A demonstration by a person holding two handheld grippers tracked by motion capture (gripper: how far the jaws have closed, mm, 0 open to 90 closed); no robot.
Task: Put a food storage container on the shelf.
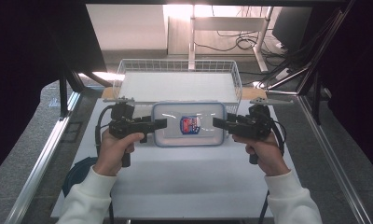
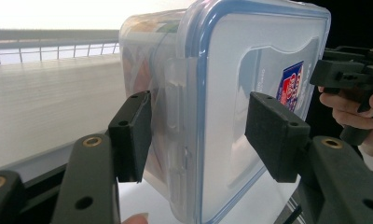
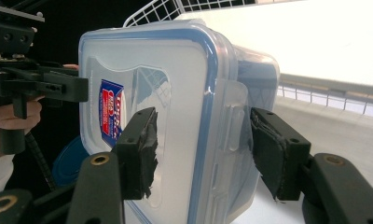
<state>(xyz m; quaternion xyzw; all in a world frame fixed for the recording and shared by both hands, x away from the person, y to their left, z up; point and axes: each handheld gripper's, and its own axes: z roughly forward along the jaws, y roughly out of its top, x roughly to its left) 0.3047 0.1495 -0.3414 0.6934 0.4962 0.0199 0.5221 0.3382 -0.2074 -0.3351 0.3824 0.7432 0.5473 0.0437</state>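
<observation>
Clear rectangular plastic box with a blue-rimmed snap lid (image 1: pixel 188 124) is held between the two grippers, over the far part of the white tabletop (image 1: pixel 175 182), just in front of the white wire basket (image 1: pixel 177 65).

Left gripper (image 1: pixel 160 123) clamps the box's left short end; right gripper (image 1: pixel 218 122) clamps the right short end. Each has one jaw on the lid and one under the base.

High view: lid face up, red-and-blue label (image 1: pixel 190 125) near centre, both hands and white sleeves coming in from the bottom edge.

Left gripper view adds the side wall and lid latch (image 2: pixel 175 116) between the pads, plus the other hand's gripper on the far end. One pad looks slightly off the lid here; can't tell if full contact.

Right gripper view: both pads pressed on the box; pad covering (image 3: pixel 149 154) looks worn and ragged. Blue round thing (image 3: pixel 70 163) below the table edge, cut off, can't identify.

Box contents unreadable through the plastic.

Room: dark curtains at both sides, metal frame rails along the table, cables and a table leg on the floor beyond.
</observation>
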